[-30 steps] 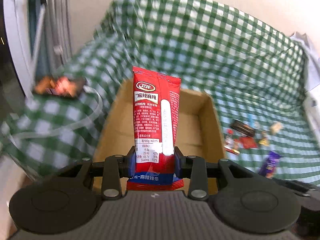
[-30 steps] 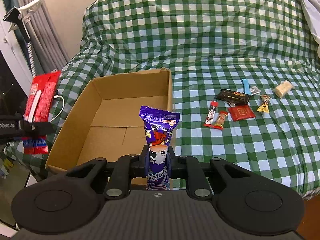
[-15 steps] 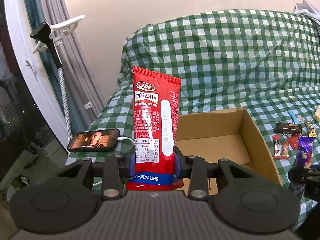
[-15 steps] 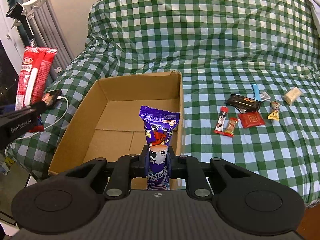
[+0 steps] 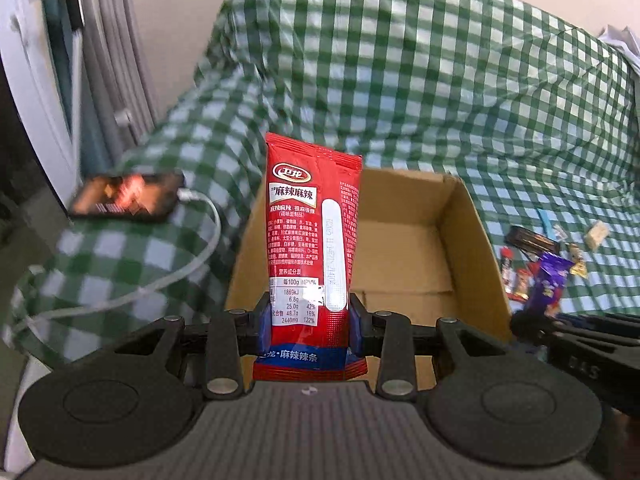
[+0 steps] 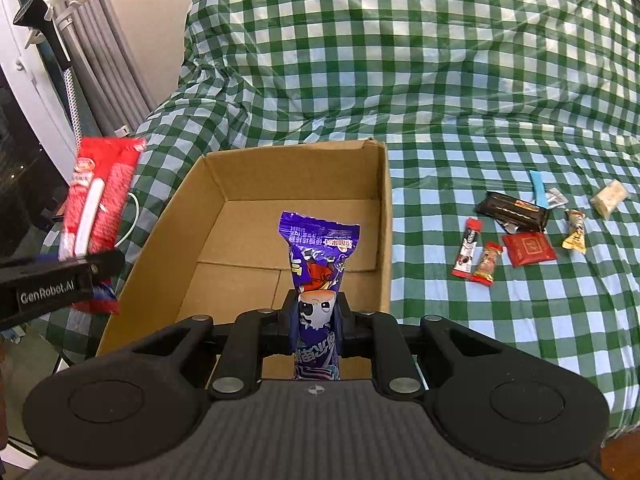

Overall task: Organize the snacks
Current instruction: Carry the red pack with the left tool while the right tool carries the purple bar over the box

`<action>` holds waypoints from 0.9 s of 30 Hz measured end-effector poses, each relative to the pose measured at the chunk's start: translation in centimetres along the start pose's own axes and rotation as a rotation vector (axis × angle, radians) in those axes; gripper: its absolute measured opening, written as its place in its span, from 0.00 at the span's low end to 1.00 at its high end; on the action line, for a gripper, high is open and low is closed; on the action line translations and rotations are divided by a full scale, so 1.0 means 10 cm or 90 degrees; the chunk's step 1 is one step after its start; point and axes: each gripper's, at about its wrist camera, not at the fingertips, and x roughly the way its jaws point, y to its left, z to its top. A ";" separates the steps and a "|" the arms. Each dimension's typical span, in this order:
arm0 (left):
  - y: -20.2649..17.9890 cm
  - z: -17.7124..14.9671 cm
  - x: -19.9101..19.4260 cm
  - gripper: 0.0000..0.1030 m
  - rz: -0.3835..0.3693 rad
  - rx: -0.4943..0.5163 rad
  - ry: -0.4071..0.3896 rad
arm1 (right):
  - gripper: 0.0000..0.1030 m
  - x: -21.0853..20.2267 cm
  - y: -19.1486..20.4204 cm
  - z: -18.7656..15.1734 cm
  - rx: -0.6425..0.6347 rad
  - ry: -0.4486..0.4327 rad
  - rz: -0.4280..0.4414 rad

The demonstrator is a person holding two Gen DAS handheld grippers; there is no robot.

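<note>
Snacks are only part-way sorted, judging by how things lie: the cardboard box [image 6: 224,240] on the green checked bed [image 6: 440,80] has nothing on its floor, two packets are in the air, and the rest lie loose on the cover.

At the far left, near the bed's edge, a phone [image 5: 124,198] with a white cable [image 5: 192,260] rests on the cover. Just right of it, the left tongs [image 5: 310,320] are clamped on the lower part of a red spicy-strip packet [image 5: 312,236]. It stands upright, long axis vertical, top seal up, held above the near-left wall of the box. The right wrist view shows the same packet off to the left of the box, outside its rim.

The right tongs [image 6: 316,320] pinch a purple candy packet [image 6: 318,256] near its bottom. It too stands upright with its crimped top up, above the near edge of the box and roughly over its middle.

To the right of the box, well apart from it, the remaining snacks lie flat in a loose cluster: two small red sticks [image 6: 476,254], a red square packet [image 6: 528,248], a black bar [image 6: 512,210], a blue strip [image 6: 538,188], a yellow candy [image 6: 575,232] and a pale block [image 6: 609,198] farthest right.

Both held packets remain to be dropped in, then the seven or so loose pieces gathered.
</note>
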 end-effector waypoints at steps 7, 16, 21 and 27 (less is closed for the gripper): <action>0.09 -0.01 0.15 0.39 -0.039 -0.027 0.050 | 0.17 0.17 0.05 0.05 -0.002 0.011 0.008; 0.13 0.09 0.37 0.39 -0.053 -0.039 0.079 | 0.17 0.38 0.09 0.12 -0.009 0.021 0.018; 0.15 0.13 0.52 0.39 -0.060 -0.048 0.106 | 0.17 0.51 0.08 0.19 -0.008 0.022 0.019; 0.15 0.11 0.71 0.41 -0.055 -0.045 0.128 | 0.17 0.66 0.03 0.18 0.000 0.043 0.016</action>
